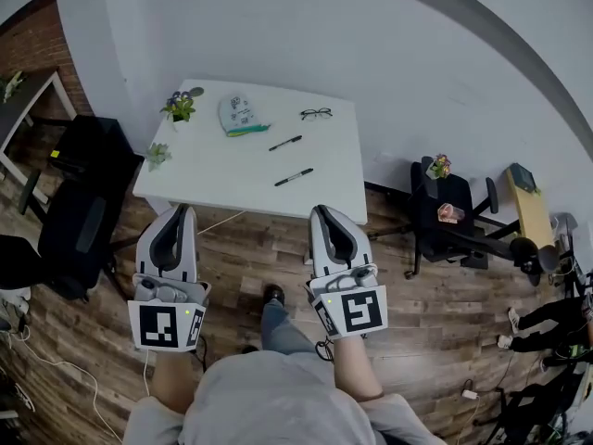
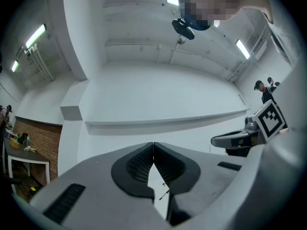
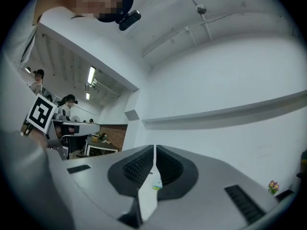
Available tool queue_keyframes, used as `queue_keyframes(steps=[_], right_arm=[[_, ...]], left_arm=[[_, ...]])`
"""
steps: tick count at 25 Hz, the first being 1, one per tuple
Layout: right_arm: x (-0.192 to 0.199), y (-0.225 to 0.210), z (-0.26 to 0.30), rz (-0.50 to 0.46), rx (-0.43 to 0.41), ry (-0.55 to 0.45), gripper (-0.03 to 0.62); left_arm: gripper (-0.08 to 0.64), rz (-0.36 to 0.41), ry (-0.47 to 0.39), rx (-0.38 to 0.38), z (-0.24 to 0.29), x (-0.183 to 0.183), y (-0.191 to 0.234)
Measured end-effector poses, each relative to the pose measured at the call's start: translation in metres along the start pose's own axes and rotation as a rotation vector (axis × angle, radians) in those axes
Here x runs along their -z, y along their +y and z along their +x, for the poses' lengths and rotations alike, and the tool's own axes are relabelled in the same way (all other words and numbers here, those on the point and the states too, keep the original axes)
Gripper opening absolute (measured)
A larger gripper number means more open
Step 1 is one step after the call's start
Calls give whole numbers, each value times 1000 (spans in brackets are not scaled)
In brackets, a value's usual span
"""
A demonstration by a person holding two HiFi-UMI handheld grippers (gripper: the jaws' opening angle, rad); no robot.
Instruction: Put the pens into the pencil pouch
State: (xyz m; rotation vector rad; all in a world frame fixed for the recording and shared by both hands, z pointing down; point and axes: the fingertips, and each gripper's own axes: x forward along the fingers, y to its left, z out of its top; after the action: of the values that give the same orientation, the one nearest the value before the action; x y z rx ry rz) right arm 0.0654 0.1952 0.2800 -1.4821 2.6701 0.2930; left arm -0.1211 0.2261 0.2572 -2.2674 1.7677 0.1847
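Left gripper [image 1: 178, 211] and right gripper [image 1: 325, 213] are hovering short of the table [image 1: 338, 188], both claws pressed together, pinching nothing. Near pen [image 1: 294, 177] and far pen [image 1: 285, 143] are lying apart mid-table; pencil pouch [image 1: 241, 116] is sitting beyond them, by the table's far edge

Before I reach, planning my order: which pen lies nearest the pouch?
The farther pen, right of the pouch; the other pen lies closer to you.

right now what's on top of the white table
On the table: two pens, a pouch, glasses and two small plants. The pouch's inside is hidden, as is anything beneath it.
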Motion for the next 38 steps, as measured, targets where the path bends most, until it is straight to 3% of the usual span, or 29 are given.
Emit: queue_keyframes(steps=[10,22,31,38], right_arm=[[9,-67,109,-4,-70,-29,37],[26,-135,197,-1,-141,-65,37],[56,-145,246,39,-188,-28,37],[70,-149,290,39,-165,-6,37]], left_arm=[[25,19,-4,-58,109,19,22],[25,53,-16,-118,207,42,26],[25,43,46,-135,245,75,43],[25,50,92,-96,286,108,68]])
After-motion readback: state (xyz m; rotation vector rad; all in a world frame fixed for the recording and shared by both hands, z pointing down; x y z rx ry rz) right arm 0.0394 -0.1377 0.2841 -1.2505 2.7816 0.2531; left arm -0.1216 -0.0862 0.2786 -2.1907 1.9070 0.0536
